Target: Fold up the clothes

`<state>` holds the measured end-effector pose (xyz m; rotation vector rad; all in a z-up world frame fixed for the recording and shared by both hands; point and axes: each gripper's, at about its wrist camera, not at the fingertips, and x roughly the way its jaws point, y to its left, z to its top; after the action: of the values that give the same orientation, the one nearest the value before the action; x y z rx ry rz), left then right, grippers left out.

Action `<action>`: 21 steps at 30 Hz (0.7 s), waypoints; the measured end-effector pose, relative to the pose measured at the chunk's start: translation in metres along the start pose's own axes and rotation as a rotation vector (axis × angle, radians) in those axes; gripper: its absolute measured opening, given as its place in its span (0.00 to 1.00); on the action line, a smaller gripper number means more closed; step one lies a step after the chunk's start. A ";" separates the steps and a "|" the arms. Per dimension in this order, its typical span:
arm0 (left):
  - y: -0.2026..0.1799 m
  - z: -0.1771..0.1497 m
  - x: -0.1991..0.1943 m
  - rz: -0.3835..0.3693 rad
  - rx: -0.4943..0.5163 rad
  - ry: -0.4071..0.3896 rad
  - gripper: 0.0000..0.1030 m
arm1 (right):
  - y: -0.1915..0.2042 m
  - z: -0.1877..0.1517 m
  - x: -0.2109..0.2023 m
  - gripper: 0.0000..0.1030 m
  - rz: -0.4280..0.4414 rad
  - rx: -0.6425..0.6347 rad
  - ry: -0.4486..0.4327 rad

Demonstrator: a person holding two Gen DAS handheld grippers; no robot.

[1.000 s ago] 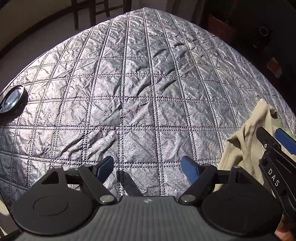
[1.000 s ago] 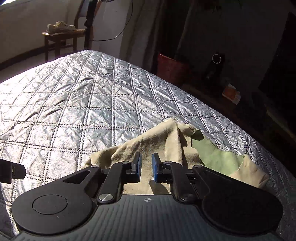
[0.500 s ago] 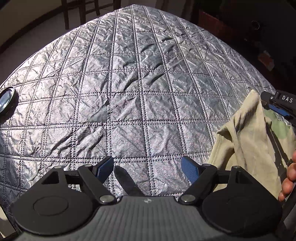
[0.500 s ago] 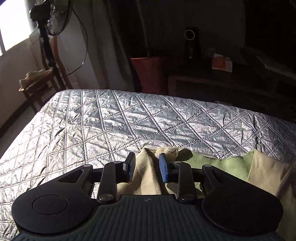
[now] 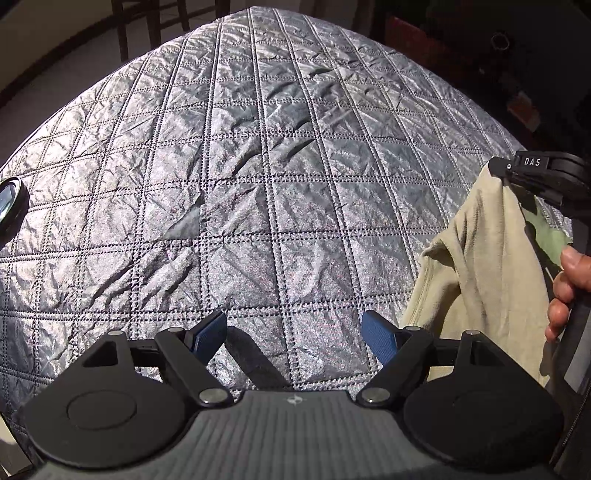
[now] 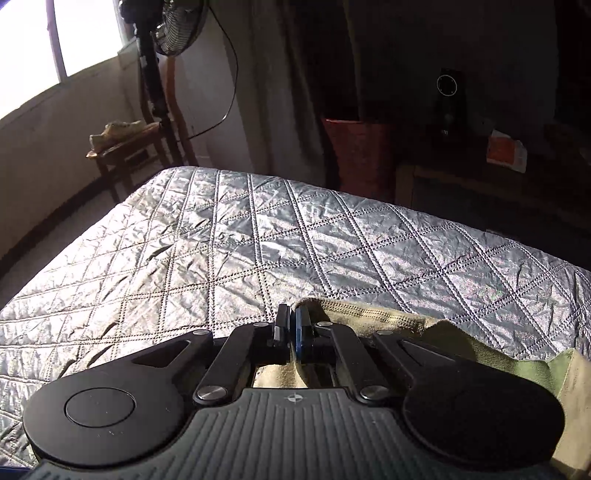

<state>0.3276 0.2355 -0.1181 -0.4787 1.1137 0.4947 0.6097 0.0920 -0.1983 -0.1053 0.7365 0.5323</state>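
Note:
A beige garment with a green part (image 5: 484, 266) hangs at the right of the left wrist view, lifted off the silver quilted bed cover (image 5: 258, 177). My right gripper (image 6: 292, 325) is shut on the garment's edge (image 6: 369, 312); it also shows in the left wrist view (image 5: 498, 166), pinching the cloth's top. My left gripper (image 5: 293, 336) is open and empty, low over the quilt, left of the hanging garment.
A round black lens-like object (image 5: 9, 203) lies at the quilt's left edge. Beyond the bed stand a wooden chair with shoes (image 6: 125, 144), a fan (image 6: 173, 26), a red bin (image 6: 356, 147) and dark furniture (image 6: 480, 177).
My right gripper has closed fully on the garment and raised it off the quilt. The garment now hangs taller beside my left gripper, which stays open in place.

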 end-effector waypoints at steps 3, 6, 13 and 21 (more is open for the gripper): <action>-0.001 -0.001 -0.001 0.002 0.010 0.003 0.75 | -0.001 -0.002 0.008 0.14 -0.121 -0.027 0.033; -0.004 -0.003 0.001 0.005 0.021 0.004 0.75 | 0.001 -0.009 -0.003 0.31 -0.181 -0.034 0.028; -0.004 -0.001 -0.002 0.006 0.003 -0.003 0.75 | 0.022 -0.041 -0.056 0.25 -0.136 -0.048 0.003; -0.002 -0.007 -0.006 0.023 0.016 -0.005 0.75 | 0.045 -0.030 -0.024 0.32 -0.175 -0.009 0.040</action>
<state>0.3217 0.2287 -0.1152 -0.4507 1.1186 0.5064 0.5545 0.1123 -0.2005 -0.1875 0.7559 0.3674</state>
